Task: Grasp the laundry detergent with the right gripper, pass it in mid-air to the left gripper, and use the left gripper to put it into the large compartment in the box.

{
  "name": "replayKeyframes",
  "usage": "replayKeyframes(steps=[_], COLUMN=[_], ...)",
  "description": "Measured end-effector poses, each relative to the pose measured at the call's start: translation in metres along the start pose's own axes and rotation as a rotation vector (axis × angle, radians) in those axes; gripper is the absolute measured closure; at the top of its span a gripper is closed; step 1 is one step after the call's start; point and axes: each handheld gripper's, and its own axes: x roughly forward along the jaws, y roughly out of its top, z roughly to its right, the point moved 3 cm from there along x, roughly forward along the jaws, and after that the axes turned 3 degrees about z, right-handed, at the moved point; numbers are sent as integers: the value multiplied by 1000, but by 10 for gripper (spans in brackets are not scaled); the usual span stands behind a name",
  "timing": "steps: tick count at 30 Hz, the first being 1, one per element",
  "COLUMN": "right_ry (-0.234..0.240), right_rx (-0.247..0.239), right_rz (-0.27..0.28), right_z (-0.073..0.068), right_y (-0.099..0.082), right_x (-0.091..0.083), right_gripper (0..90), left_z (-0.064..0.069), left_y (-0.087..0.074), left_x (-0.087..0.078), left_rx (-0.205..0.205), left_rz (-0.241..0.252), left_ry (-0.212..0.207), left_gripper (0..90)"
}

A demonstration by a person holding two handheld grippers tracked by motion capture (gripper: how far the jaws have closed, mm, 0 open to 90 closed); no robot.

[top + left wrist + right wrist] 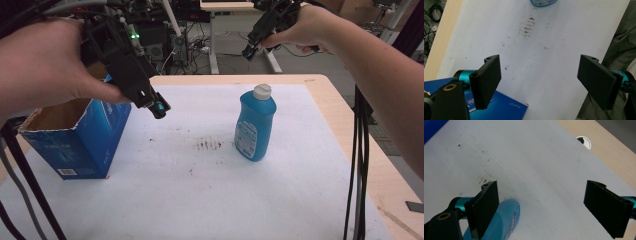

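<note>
Blue bottle (255, 125) was left upright mid-table, right of the open box (75, 137), while the left gripper (159, 107) and right gripper (248, 52) were held above, jaws spread and empty. A glancing approach could have toppled it.

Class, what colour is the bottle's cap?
White, or off-white: the cap tops the blue bottle, clearest in the high view.

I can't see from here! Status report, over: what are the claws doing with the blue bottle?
Left claw open, right claw open, both empty. Blue bottle upright, untouched. Blue box off left, not blocking.
</note>
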Motion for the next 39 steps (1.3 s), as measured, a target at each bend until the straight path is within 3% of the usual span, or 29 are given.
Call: replayKeyframes(steps=[11,24,31,39], right_ry=[-7,-3,-3,-16], right_rx=[22,33,35,41], right_rz=[80,201,241,259], right_z=[0,-12,-24,-41], right_y=[-28,-84,-111,-138], right_x=[-36,-73,-79,-70], right_gripper=[121,121,121,121], left_z=[0,0,1,0], left_y=[-1,-4,-5,-7], left_x=[0,1,-1,-1], left_rx=[-4,-5,-6,0], left_rz=[-1,0,4,2], left_ry=[5,7,10,10], left_gripper=[194,194,194,194])
